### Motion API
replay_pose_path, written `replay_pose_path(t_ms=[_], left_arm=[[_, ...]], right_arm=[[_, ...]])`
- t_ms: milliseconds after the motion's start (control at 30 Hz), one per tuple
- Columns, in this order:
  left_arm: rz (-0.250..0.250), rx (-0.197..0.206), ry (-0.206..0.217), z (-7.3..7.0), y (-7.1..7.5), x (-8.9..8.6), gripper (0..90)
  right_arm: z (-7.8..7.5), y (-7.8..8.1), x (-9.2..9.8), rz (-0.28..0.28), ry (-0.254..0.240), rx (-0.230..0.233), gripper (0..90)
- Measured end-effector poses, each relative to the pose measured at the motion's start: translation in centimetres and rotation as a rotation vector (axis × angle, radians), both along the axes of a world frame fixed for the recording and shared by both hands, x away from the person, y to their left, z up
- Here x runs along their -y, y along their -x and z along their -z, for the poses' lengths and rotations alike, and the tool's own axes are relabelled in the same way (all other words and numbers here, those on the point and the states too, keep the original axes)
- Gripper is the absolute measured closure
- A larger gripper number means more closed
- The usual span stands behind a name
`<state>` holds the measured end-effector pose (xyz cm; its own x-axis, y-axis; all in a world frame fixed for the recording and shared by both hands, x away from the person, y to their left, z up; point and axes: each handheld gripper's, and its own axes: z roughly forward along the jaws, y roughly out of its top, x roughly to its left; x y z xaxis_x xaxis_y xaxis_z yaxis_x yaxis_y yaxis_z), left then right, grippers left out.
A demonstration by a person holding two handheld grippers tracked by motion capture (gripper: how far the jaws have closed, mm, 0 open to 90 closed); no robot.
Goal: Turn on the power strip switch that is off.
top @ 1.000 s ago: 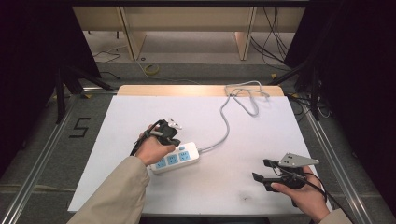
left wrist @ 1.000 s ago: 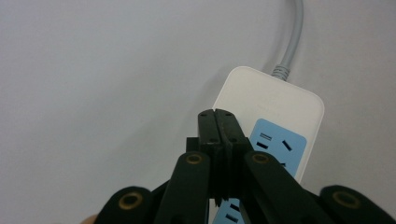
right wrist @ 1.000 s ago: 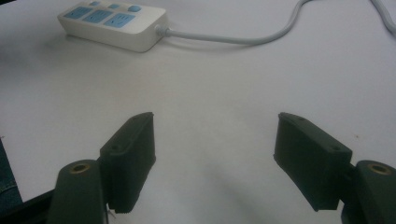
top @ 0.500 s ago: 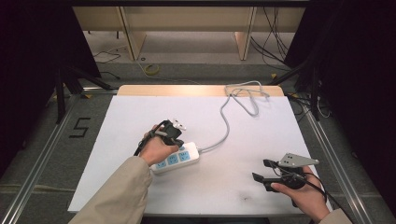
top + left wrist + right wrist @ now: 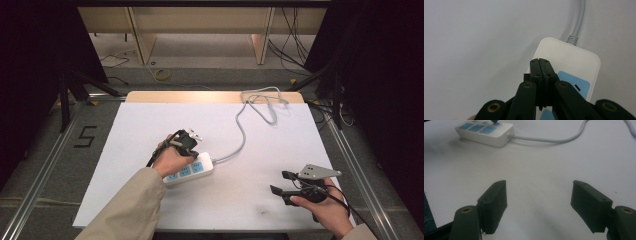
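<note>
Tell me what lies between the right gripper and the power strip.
Nothing: in the right gripper view, bare white table runs from the open right gripper up to the power strip. The strip's grey cord trails off to one side.

A white power strip (image 5: 192,170) with pale blue socket faces lies flat on the bench, directly beneath the closed left tool (image 5: 540,67), its grey cable (image 5: 240,140) snaking away to a loose coil at the far edge.

Even overhead light, dark surroundings
</note>
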<state>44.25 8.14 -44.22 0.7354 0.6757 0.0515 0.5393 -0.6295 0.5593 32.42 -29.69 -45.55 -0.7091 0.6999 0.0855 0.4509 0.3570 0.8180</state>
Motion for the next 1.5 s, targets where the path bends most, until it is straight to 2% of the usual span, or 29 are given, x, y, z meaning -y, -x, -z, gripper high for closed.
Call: replay_pose_path(t_ms=[300, 667, 767, 967, 1100, 1233, 1300, 1367, 1500], left_arm=[[-0.005, 0.001, -0.001, 0.04, 0.06, 0.19, 89.8], [-0.007, 0.011, -0.017, 0.15, 0.14, 0.37, 89.8], [-0.003, 0.011, -0.035, 0.12, 0.12, 0.37, 89.8], [-0.012, 0.001, -0.018, 0.25, 0.04, 0.33, 89.8], [-0.001, 0.012, -0.036, 0.28, 0.09, 0.43, 89.9], [0.001, 0.011, -0.034, 0.33, 0.06, 0.48, 89.9], [0.018, 0.021, -0.052, 0.41, 0.10, 0.57, 89.9], [0.013, 0.022, -0.061, 0.40, 0.17, 0.74, 89.9], [0.007, 0.011, -0.044, 0.39, 0.06, 0.55, 89.9]], right_arm=[[-0.01, 0.04, -0.03, -0.001, 0.000, -0.003, 29.2], [0.01, 0.03, -0.07, -0.005, -0.002, 0.001, 29.1], [0.00, 0.04, -0.09, -0.005, -0.003, 0.001, 29.1], [0.00, 0.05, -0.11, -0.004, -0.003, 0.002, 29.0], [-0.01, 0.06, -0.14, -0.005, -0.001, 0.000, 29.1], [-0.01, 0.07, -0.16, -0.005, -0.001, 0.000, 29.0], [-0.02, 0.08, -0.16, -0.005, -0.001, 0.000, 29.0], [-0.03, 0.08, -0.18, -0.006, 0.002, 0.002, 29.1], [-0.07, 0.12, -0.20, -0.005, 0.000, 0.001, 29.1]])
